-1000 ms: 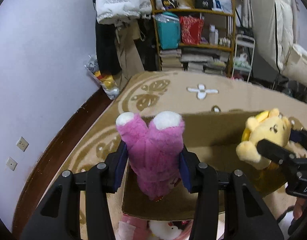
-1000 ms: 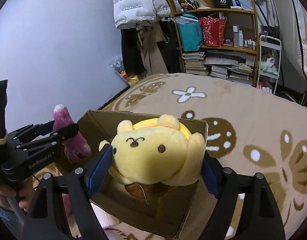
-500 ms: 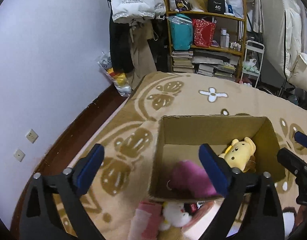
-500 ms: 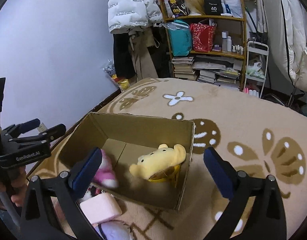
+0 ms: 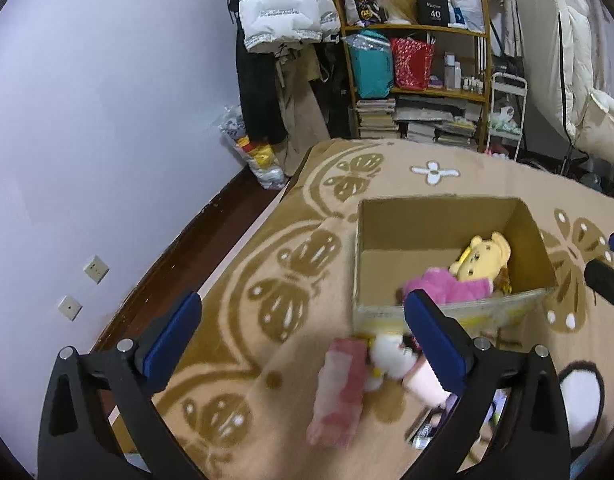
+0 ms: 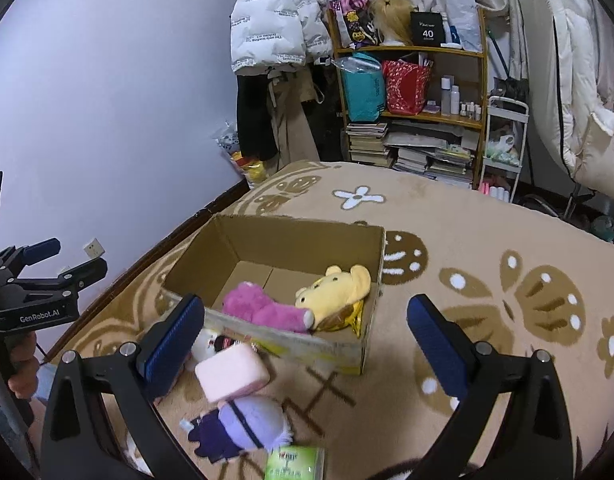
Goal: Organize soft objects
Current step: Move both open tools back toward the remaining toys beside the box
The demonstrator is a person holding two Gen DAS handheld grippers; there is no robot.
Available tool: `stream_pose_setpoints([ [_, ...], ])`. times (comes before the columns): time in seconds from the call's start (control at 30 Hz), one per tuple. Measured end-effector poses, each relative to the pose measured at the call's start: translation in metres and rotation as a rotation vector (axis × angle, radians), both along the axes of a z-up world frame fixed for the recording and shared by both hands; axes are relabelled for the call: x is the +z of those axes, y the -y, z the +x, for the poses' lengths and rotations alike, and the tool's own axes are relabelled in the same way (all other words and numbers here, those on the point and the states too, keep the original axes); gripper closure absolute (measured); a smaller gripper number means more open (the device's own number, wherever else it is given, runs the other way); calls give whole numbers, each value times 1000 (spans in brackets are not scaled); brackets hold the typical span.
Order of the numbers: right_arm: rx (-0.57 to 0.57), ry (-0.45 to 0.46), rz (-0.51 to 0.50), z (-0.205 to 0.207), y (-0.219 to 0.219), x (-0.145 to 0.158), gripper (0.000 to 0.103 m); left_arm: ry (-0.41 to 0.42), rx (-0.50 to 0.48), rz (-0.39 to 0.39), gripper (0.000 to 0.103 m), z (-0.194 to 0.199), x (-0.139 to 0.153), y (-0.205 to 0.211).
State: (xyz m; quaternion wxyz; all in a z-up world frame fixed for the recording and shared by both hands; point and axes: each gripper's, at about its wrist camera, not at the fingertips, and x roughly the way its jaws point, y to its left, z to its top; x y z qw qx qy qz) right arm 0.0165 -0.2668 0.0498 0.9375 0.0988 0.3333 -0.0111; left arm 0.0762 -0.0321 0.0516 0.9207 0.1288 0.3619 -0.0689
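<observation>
Plushies (image 6: 267, 310) in box (image 6: 303, 236); both grippers spread (purple toy (image 6: 247, 420): right view only).

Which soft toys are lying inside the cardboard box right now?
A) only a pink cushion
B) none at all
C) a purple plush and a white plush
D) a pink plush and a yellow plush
D: the pink plush and the yellow plush lie side by side inside the cardboard box; the purple plush is outside on the rug.

Green packet (image 6: 295, 463) cut off below
</observation>
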Motion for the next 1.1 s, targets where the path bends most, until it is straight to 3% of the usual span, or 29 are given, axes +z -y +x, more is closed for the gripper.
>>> stream_pose_setpoints([
  [0.5,-17,-89,43,-46,-16,-20,0,-76,27,-10,2,-42,-27,-31],
  [0.77,-5,-197,24,-42,-29,-50,0,-130,23,14,2,-33,-55,-36],
  [1.1,-6,-317,52,-29,-31,-88,0,-249,19,-10,2,-12,-83,-38],
])
